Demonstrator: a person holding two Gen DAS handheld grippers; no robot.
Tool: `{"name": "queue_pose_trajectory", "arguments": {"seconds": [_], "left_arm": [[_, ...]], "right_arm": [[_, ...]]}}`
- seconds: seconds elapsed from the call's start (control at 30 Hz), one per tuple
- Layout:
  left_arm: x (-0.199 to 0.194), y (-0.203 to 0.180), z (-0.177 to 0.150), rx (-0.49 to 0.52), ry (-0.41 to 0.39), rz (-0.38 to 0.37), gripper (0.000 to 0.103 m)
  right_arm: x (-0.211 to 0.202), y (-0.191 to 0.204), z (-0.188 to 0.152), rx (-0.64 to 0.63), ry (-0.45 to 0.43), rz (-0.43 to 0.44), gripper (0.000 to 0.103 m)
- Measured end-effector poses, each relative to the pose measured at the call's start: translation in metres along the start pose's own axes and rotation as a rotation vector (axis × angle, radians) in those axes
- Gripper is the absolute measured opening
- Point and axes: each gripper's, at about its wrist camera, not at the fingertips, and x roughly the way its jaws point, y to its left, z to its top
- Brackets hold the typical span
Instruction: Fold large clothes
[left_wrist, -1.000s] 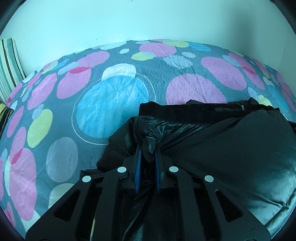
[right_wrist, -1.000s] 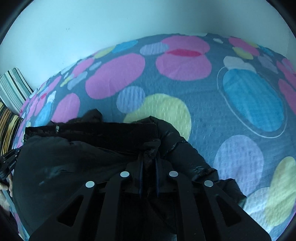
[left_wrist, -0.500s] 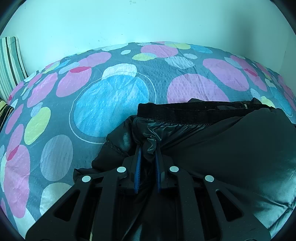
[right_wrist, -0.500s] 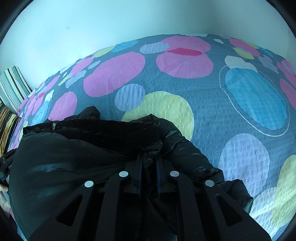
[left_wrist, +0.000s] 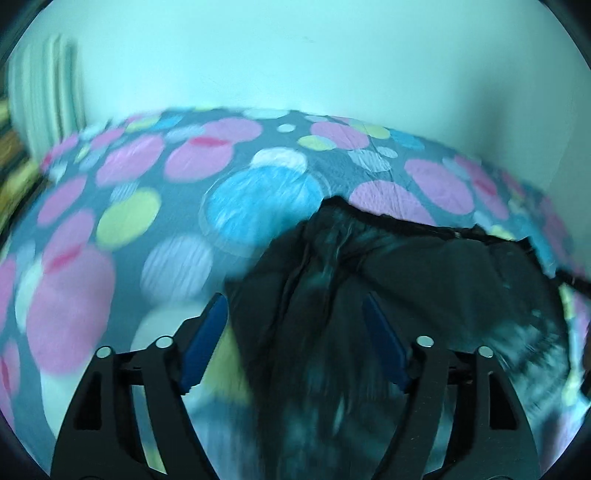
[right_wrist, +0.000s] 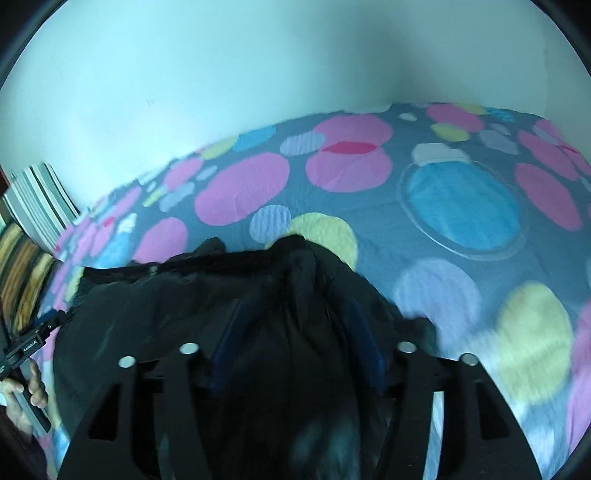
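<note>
A shiny black padded jacket lies on a bed cover with coloured circles. In the left wrist view my left gripper hangs over the jacket's left corner. Its jaws are opening, and the blue pads stand wide apart, clear of the cloth that lies between them. The right wrist view shows the same jacket under my right gripper. That gripper's jaws are opening too, and its blue pads stand apart over a ridge of black fabric. Both views are blurred by motion.
A pale wall rises behind the bed. Striped cushions lean at the bed's left end. A hand on the other gripper's handle shows at the left edge of the right wrist view. Bed cover stretches right of the jacket.
Both grippers were shut on pinches of the jacket's edge; now both have let go and their pads stand apart. Both have pulled back and risen, so more wall shows.
</note>
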Motion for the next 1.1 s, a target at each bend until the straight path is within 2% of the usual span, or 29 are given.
{"name": "queue_pose_trajectory", "arguments": {"seconds": [0.1, 0.17, 0.3, 0.43, 0.6, 0.67, 0.7, 0.87, 0.9, 0.97, 1.1], "left_arm": [[-0.021, 0.011, -0.029, -0.066, 0.016, -0.020, 0.080], [-0.029, 0.012, -0.044, -0.073, 0.025, -0.024, 0.081], [-0.033, 0.008, -0.072, -0.088, 0.063, -0.046, 0.083], [-0.026, 0.008, -0.084, -0.130, 0.085, -0.090, 0.084], [-0.010, 0.016, -0.087, -0.231, 0.126, -0.206, 0.084], [-0.004, 0.017, -0.090, -0.254, 0.130, -0.248, 0.073], [-0.002, 0.016, -0.091, -0.257, 0.130, -0.258, 0.072], [-0.006, 0.009, -0.092, -0.226, 0.107, -0.255, 0.051], [-0.009, 0.008, -0.092, -0.223, 0.102, -0.258, 0.043], [-0.015, 0.007, -0.091, -0.210, 0.090, -0.253, 0.031], [-0.025, 0.008, -0.091, -0.209, 0.079, -0.256, 0.024]], "right_arm": [[-0.033, -0.013, -0.036, 0.060, -0.001, 0.002, 0.064], [-0.045, -0.023, -0.058, 0.108, 0.011, 0.009, 0.065], [-0.050, -0.036, -0.094, 0.209, 0.051, 0.025, 0.065], [-0.042, -0.042, -0.107, 0.289, 0.069, 0.071, 0.066], [-0.023, -0.043, -0.107, 0.340, 0.099, 0.130, 0.069], [-0.018, -0.045, -0.110, 0.368, 0.107, 0.162, 0.069], [-0.015, -0.046, -0.111, 0.378, 0.107, 0.180, 0.065], [-0.016, -0.046, -0.113, 0.404, 0.091, 0.242, 0.039], [-0.018, -0.045, -0.113, 0.406, 0.081, 0.252, 0.033], [-0.024, -0.043, -0.115, 0.403, 0.067, 0.255, 0.027], [-0.039, -0.040, -0.119, 0.393, 0.038, 0.249, 0.021]]}}
